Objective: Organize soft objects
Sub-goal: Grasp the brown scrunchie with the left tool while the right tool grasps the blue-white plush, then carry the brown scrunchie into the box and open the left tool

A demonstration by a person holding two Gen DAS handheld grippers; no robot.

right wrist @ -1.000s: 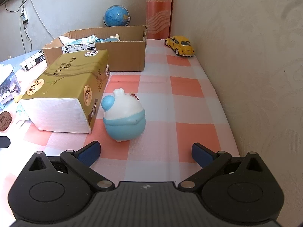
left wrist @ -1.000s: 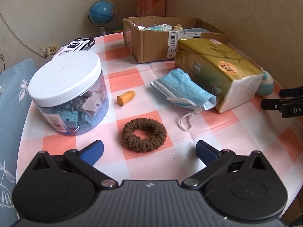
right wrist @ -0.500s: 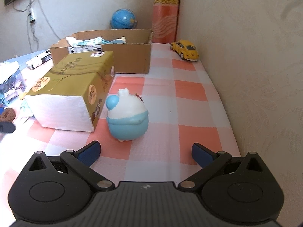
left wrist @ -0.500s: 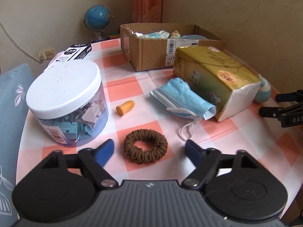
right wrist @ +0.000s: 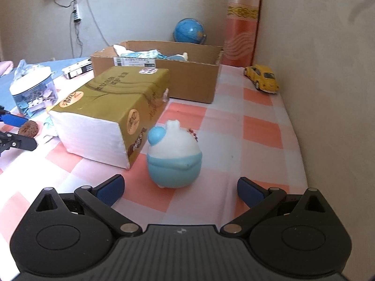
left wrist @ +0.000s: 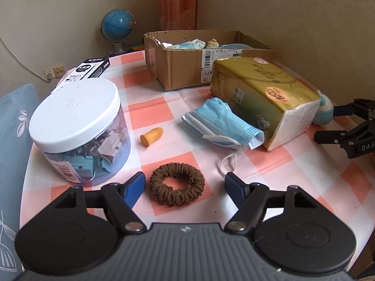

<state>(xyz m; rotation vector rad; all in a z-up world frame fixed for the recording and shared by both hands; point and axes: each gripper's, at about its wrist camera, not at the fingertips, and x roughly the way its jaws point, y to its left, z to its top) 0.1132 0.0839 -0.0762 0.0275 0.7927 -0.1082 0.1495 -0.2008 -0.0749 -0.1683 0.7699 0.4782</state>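
Observation:
A brown hair scrunchie (left wrist: pixel 177 184) lies on the checked tablecloth between the open fingers of my left gripper (left wrist: pixel 185 187), which is empty. A blue face mask (left wrist: pixel 220 124) and an orange finger cot (left wrist: pixel 151 136) lie beyond it. A blue and white squishy toy (right wrist: pixel 174 157) stands just ahead of my right gripper (right wrist: pixel 181 189), which is open and empty. An open cardboard box (left wrist: pixel 201 58) holding soft items stands at the back; it also shows in the right wrist view (right wrist: pixel 164 70).
A gold tissue pack (left wrist: pixel 264 96) lies between mask and toy. A white-lidded jar of clips (left wrist: pixel 79 128) stands left. A globe (left wrist: pixel 118 27), a black and white box (left wrist: pixel 91 70) and a yellow toy car (right wrist: pixel 262 78) stand at the back. A wall runs along the right.
My left gripper has moved forward so the scrunchie sits between its fingers, and the fingers have narrowed somewhat. My right gripper has moved closer to the squishy toy.

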